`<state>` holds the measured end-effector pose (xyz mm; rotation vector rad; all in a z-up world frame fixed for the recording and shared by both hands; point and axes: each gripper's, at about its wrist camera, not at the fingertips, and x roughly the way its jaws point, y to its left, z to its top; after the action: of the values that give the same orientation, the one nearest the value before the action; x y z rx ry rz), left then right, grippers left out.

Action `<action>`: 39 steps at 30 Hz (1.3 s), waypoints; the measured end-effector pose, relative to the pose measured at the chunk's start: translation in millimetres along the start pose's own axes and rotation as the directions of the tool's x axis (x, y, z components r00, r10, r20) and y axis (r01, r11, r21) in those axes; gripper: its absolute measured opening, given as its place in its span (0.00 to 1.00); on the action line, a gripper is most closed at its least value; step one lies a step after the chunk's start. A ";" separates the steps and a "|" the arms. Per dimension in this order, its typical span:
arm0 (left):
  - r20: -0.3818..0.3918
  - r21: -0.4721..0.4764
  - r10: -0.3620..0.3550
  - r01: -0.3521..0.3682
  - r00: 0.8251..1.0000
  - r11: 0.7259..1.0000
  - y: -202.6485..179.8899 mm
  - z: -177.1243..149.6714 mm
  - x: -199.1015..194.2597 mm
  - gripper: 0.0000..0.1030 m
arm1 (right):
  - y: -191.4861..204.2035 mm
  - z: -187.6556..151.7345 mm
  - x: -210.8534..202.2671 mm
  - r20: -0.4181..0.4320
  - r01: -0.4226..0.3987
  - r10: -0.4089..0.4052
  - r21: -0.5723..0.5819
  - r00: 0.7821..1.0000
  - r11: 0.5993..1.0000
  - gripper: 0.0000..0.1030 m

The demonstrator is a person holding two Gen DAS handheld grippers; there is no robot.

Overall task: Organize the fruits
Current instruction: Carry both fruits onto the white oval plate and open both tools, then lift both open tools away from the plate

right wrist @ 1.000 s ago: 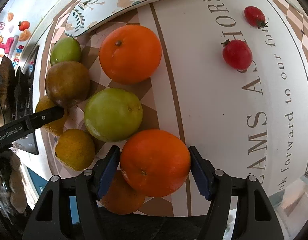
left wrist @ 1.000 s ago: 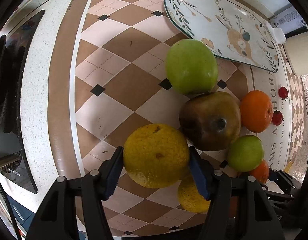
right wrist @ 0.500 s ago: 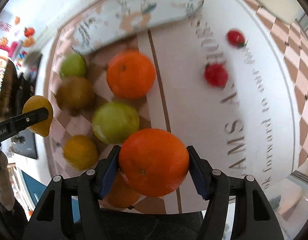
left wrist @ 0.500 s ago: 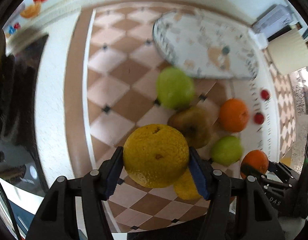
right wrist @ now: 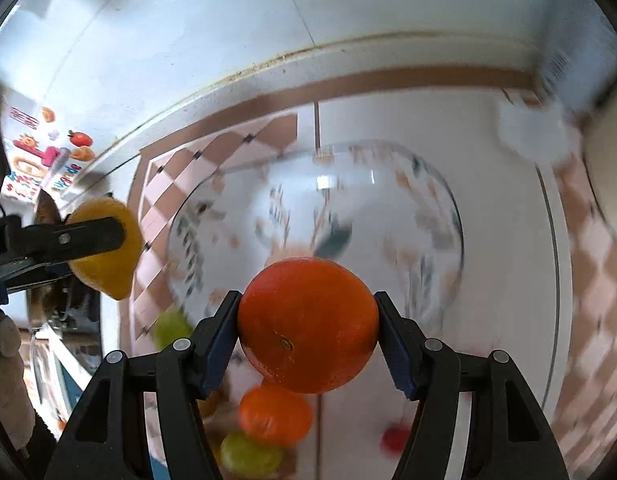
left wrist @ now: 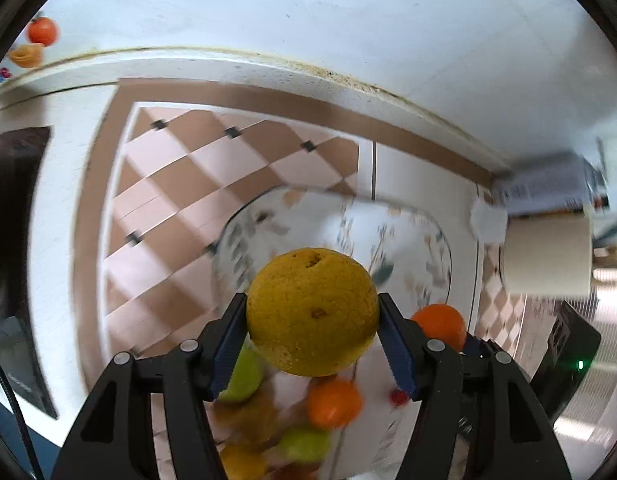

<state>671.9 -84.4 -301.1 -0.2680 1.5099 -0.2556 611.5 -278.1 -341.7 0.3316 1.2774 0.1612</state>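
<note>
— Fruit first: what are the jaws gripping?

— The left gripper is clamping a yellow citrus between its blue pads, both sides pressing on the peel. The right gripper is squeezing an orange the same way; its jaws have just been closing a little on it.

— And around them?

— Both fruits are hanging in the air over a patterned plate, which is sitting on the checkered mat. The plate is looking blurred.

— The other fruit?

— It is lying on the mat nearer the cameras: another orange, a green fruit just beside it, and a small red one apart to the right. A paper roll is standing past the plate's right edge.
</note>
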 end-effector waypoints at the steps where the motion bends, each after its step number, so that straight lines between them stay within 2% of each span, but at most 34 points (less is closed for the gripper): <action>1: -0.011 -0.002 0.013 -0.013 1.000 1.000 -4.9 11.0 11.2 0.59 | 0.6 14.8 9.4 -0.019 0.003 -0.004 -0.031 1.000 1.000 0.66; 6: -0.059 -0.025 0.032 -0.034 0.998 0.999 -19.5 43.4 48.2 0.59 | 6.2 54.0 46.9 -0.079 0.024 -0.035 -0.133 0.996 0.991 0.65; 12: -0.157 -0.081 0.014 -0.027 0.987 0.996 -15.5 51.1 85.2 0.59 | 6.8 70.7 74.1 -0.142 0.000 -0.027 -0.185 0.989 0.983 0.65; 19: -0.181 -0.105 0.042 -0.061 0.983 0.993 -14.9 50.1 96.6 0.59 | 8.1 80.2 89.9 -0.183 -0.023 -0.016 -0.208 0.983 0.978 0.66; 25: -0.211 -0.120 0.077 -0.104 0.974 0.987 -17.8 50.8 98.9 0.59 | 4.3 89.9 93.7 -0.224 -0.040 -0.001 -0.179 0.975 0.983 0.66; 27: -0.201 -0.112 0.088 -0.112 0.976 0.987 -19.1 50.8 95.6 0.61 | -0.9 90.5 92.5 -0.230 -0.047 0.011 -0.155 0.973 0.987 0.68; 29: -0.187 -0.101 0.102 -0.122 0.977 0.987 -19.3 51.5 88.9 0.75 | -6.4 89.1 88.6 -0.221 -0.059 0.033 -0.115 0.975 0.992 0.72; 31: -0.167 -0.083 0.125 -0.140 0.978 0.987 -21.8 52.5 82.8 0.82 | -10.3 86.1 81.8 -0.206 -0.054 0.035 -0.089 0.978 0.995 0.77; 35: -0.119 -0.031 0.182 -0.187 0.976 0.982 -25.2 46.8 68.8 0.82 | -17.6 76.5 63.4 -0.168 -0.021 0.009 -0.065 0.986 0.998 0.80; 39: -0.035 0.008 0.225 -0.225 0.974 0.974 -24.7 25.4 48.8 0.82 | -23.3 59.9 40.0 -0.128 0.030 -0.035 -0.044 0.991 0.999 0.83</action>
<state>699.5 -123.4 -337.9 -0.0876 1.5606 -0.0832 678.7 -297.3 -370.8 0.2677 1.4045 0.1834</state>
